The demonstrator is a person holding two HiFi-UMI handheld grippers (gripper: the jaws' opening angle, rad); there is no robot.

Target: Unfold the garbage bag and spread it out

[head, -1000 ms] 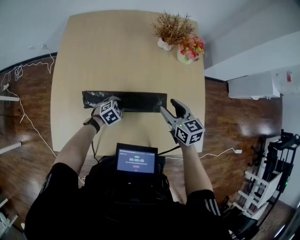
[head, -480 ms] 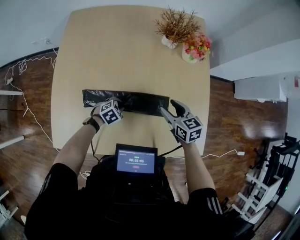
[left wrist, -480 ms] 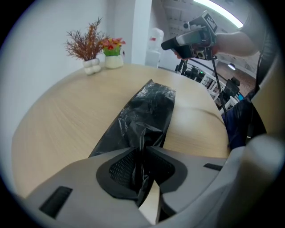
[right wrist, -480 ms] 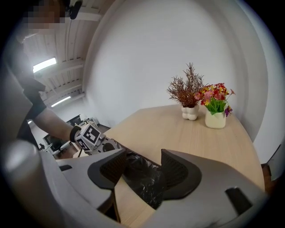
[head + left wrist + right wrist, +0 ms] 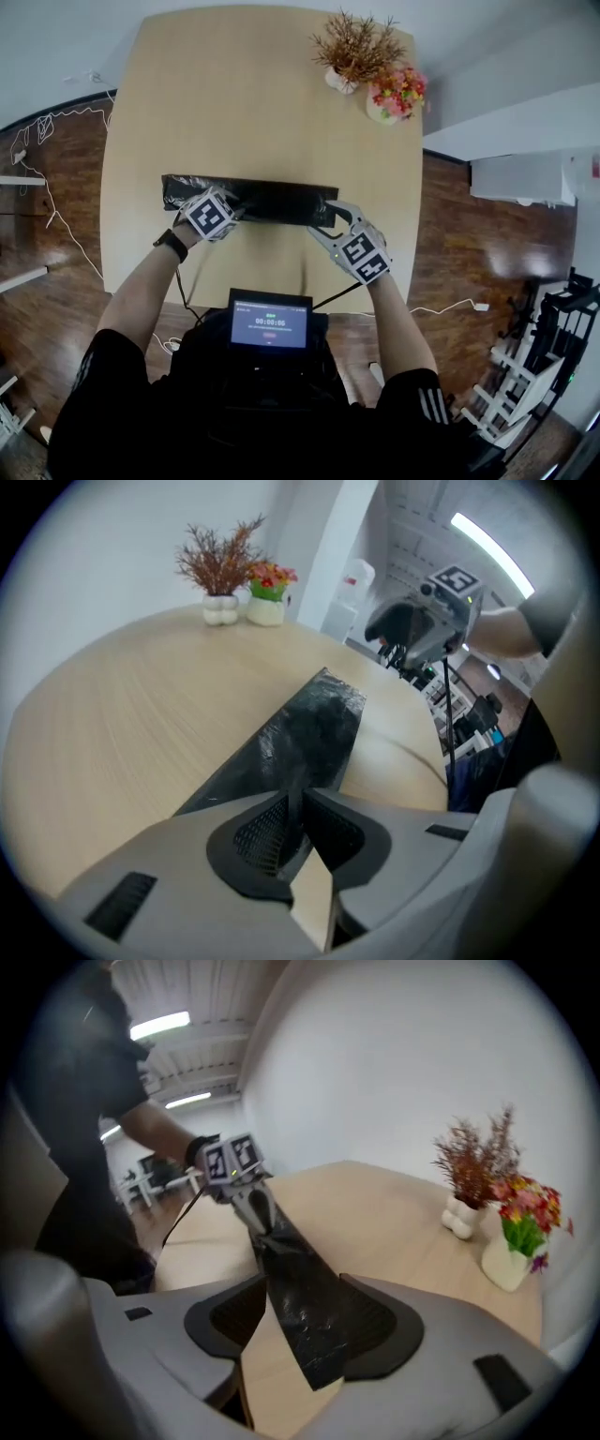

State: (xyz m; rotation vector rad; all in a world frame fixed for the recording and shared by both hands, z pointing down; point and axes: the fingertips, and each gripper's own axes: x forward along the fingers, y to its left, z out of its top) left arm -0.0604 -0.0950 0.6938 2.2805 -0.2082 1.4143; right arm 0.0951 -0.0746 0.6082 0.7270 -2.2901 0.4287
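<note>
A black garbage bag (image 5: 272, 200), folded into a long strip, lies across the wooden table (image 5: 253, 103). My left gripper (image 5: 232, 199) sits over the strip's left part. In the left gripper view its jaws have just been closing, and the left gripper (image 5: 298, 817) now pinches a raised fold of the bag (image 5: 314, 728). My right gripper (image 5: 330, 217) is at the strip's right end. In the right gripper view the right gripper (image 5: 305, 1330) stands open, and the end of the bag (image 5: 300, 1297) lies between the pads without being pressed.
A white pot of dried twigs (image 5: 349, 56) and a vase of flowers (image 5: 394, 98) stand at the table's far right corner. A small screen (image 5: 271, 319) hangs at the person's chest. Cables (image 5: 47, 234) run over the wooden floor on the left.
The right gripper has dropped and rolled, moving left so the bag's end is between its jaws. The left gripper has shifted a little up-left over the bag.
</note>
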